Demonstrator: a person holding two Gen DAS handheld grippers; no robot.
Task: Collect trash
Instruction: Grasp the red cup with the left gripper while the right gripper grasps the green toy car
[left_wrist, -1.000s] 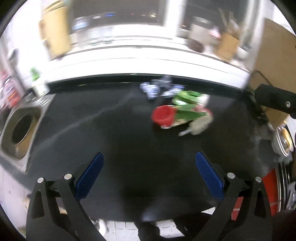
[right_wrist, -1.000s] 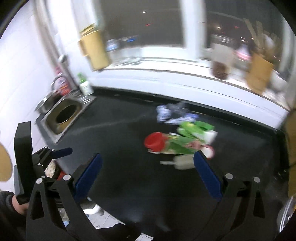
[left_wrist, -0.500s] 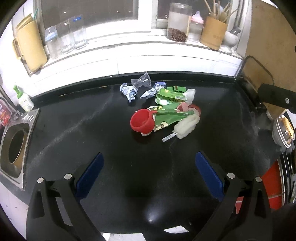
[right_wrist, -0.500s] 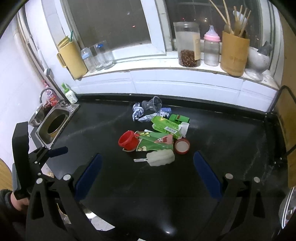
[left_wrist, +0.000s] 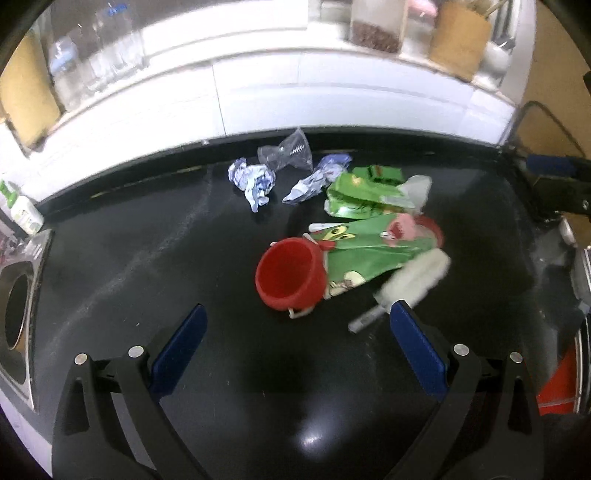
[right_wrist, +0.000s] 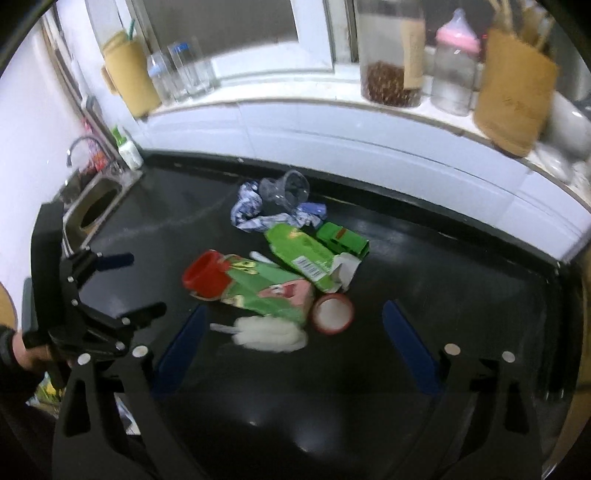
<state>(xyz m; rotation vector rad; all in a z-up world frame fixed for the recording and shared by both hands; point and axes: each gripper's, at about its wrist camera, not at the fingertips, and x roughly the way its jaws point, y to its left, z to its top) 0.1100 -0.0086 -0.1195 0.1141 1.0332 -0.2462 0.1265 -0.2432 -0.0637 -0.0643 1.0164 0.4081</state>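
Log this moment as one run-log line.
phase: approach | left gripper: open, empty | right gripper: open, empty | trash pile: untouched on black counter

Black counter. Steel sink with faucet at 9 o'clock, soap bottle just beside. On the white sill toward 12 o'clock: yellow jug, clear bottles, bean jar, pink-capped bottle, tan holder.

You stand in a home kitchen. Black countertop, steel sink with tap, windowsill jars.
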